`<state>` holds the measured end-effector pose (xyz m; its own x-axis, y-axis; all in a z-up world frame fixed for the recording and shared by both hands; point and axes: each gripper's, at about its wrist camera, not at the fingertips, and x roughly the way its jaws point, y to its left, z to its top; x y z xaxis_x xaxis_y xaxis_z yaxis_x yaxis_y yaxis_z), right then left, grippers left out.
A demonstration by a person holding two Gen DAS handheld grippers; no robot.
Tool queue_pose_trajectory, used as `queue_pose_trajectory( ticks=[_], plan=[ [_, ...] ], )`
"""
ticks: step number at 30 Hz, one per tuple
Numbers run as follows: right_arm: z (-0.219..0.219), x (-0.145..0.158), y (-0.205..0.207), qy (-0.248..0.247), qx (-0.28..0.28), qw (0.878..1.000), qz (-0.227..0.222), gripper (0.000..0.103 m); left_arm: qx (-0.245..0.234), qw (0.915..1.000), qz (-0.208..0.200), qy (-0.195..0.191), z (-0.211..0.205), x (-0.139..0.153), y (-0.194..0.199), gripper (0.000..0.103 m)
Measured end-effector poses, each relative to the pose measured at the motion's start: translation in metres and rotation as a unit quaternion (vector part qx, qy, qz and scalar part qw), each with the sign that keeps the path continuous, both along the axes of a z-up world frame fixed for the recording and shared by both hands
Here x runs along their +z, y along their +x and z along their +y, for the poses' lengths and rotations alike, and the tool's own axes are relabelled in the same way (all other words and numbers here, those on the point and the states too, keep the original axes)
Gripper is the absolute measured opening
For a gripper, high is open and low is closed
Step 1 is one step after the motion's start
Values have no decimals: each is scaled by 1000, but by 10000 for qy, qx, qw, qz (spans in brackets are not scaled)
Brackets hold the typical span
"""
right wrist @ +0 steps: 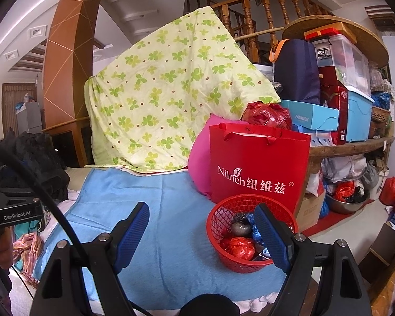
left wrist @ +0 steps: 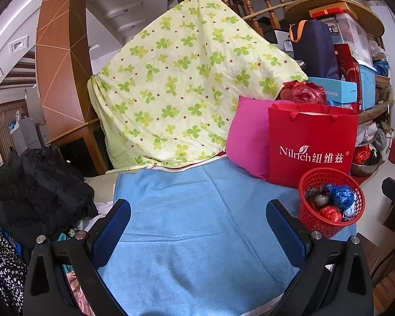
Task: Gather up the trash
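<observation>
With every visible wad of trash [right wrist: 241, 246] already lying in the red basket [right wrist: 218, 218] at lower right, the left gripper [left wrist: 197, 226] and right gripper [right wrist: 202, 233] are hovering wide-jawed and empty over the blue towel [right wrist: 166, 210], probably finishing; next comes checking for strays.

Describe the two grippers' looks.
Left gripper: black frame, two blue textured pads, silver bolts. Right gripper: same black frame, blue pads, silver bolts. A black cable curves beside a body marked GenRobot.AI.
</observation>
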<state>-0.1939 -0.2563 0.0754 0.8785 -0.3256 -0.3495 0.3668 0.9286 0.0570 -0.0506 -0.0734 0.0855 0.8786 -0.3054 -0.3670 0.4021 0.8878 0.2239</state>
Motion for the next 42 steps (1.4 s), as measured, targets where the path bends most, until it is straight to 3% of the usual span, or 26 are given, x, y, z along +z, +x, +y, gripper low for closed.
queue_pose_trajectory(
  ticks=[42],
  plan=[
    [-11, -8, 6, 149, 1, 9999, 68, 84, -20, 9999, 126, 57, -5, -15, 0, 102]
  ],
)
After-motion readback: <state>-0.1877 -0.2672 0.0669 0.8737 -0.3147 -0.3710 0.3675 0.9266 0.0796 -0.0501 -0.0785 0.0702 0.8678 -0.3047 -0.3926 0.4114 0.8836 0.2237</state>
